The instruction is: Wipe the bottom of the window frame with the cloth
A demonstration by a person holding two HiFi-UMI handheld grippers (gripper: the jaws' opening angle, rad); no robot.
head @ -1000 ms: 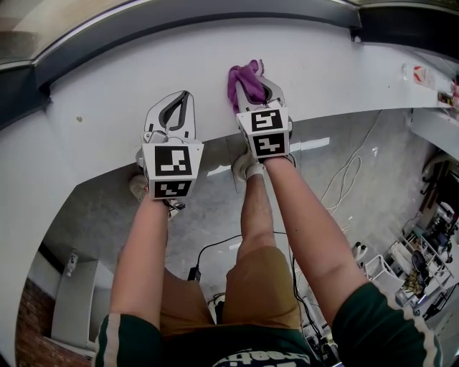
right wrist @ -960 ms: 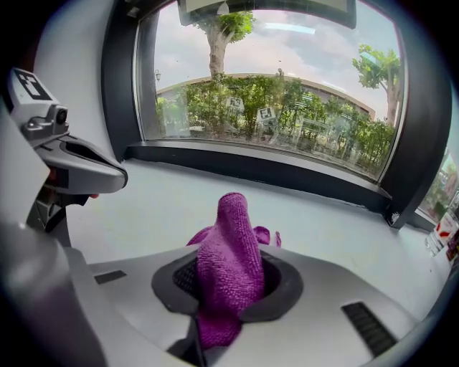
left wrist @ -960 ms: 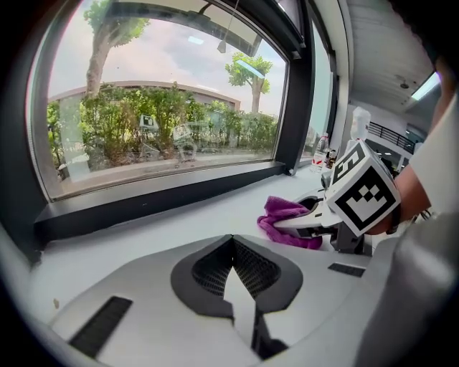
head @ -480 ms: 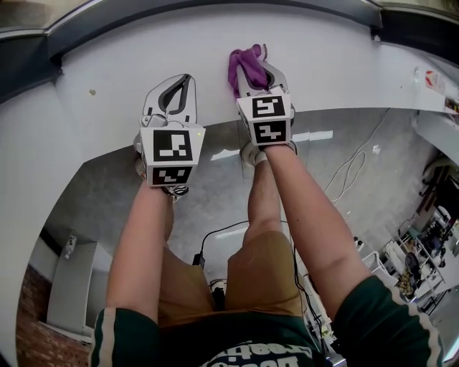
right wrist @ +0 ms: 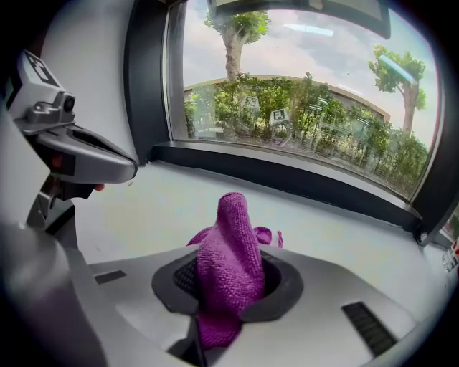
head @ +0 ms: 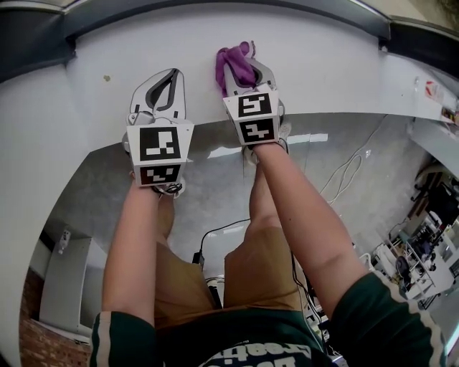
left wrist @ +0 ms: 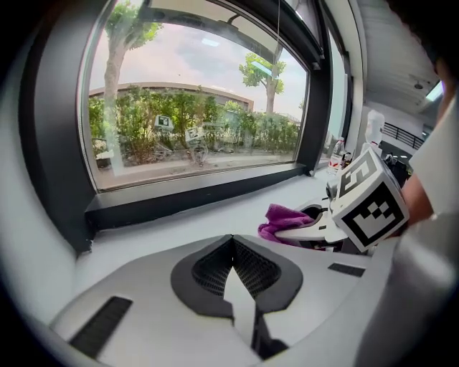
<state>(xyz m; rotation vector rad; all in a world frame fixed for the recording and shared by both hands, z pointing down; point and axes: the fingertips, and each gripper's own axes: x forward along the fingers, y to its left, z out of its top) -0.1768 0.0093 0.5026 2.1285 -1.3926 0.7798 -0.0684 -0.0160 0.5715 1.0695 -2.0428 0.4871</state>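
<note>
A purple cloth (head: pixel 232 66) (right wrist: pixel 228 269) (left wrist: pixel 287 218) is bunched between the jaws of my right gripper (head: pixel 242 70) (right wrist: pixel 228 287), which is shut on it above the white window sill (head: pixel 323 64). To its left, my left gripper (head: pixel 163 89) (left wrist: pixel 231 276) hovers over the same sill, shut with nothing between its jaws. The dark bottom rail of the window frame (right wrist: pixel 301 183) (left wrist: pixel 193 197) (head: pixel 215 11) runs along the far edge of the sill, a short way beyond both grippers. The cloth sticks up past the right jaws and hangs clear of the frame.
Dark upright frame posts stand at the window's left (left wrist: pixel 61 143) and right (left wrist: pixel 315 122) ends. Bottles (left wrist: pixel 336 154) sit on the sill far to the right. Below the sill are the person's legs, grey floor (head: pixel 215 193) and loose cables (head: pixel 344 172).
Both grippers have shifted a little to the left along the sill and slightly toward the window frame. The right one keeps its hold on the cloth.
</note>
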